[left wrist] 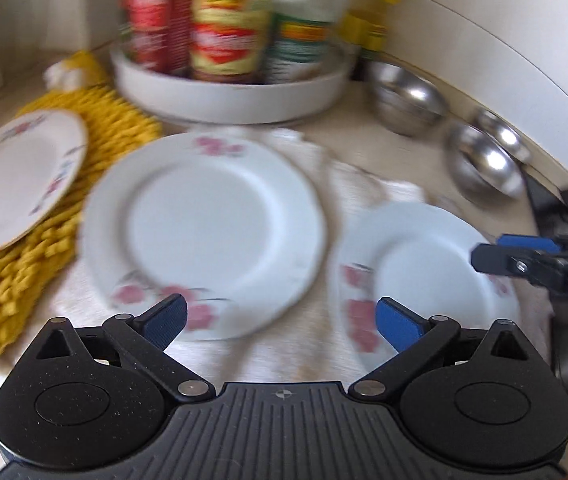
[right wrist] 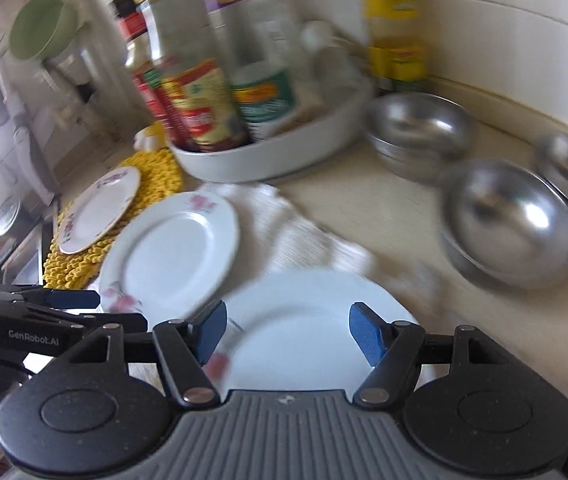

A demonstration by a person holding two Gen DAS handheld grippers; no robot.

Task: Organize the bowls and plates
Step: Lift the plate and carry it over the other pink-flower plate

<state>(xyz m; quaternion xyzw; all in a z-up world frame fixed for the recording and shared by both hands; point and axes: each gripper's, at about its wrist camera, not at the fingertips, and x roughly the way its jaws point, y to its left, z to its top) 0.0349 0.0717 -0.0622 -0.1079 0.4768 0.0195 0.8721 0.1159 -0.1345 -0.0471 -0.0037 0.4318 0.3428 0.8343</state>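
Both grippers, left (left wrist: 280, 320) and right (right wrist: 288, 332), hang spread and empty over unstacked floral plates (left wrist: 204, 228); a hurried grab risks chipping overlapped rims.

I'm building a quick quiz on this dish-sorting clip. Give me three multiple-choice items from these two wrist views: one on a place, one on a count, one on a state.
1. Where does the smallest flowered plate lie?
A. on the yellow mat
B. in the white tray
C. inside a steel bowl

2. How many flowered plates show?
A. one
B. three
C. five

3. How do the left gripper's jaws stand?
A. clamped on a plate
B. shut on a bowl
C. open, holding nothing

Answers:
1 A: the small plate rests on the yellow mat.
2 B: it, the large plate and the near plate.
3 C: the left gripper has its pads wide apart, above the cloth.
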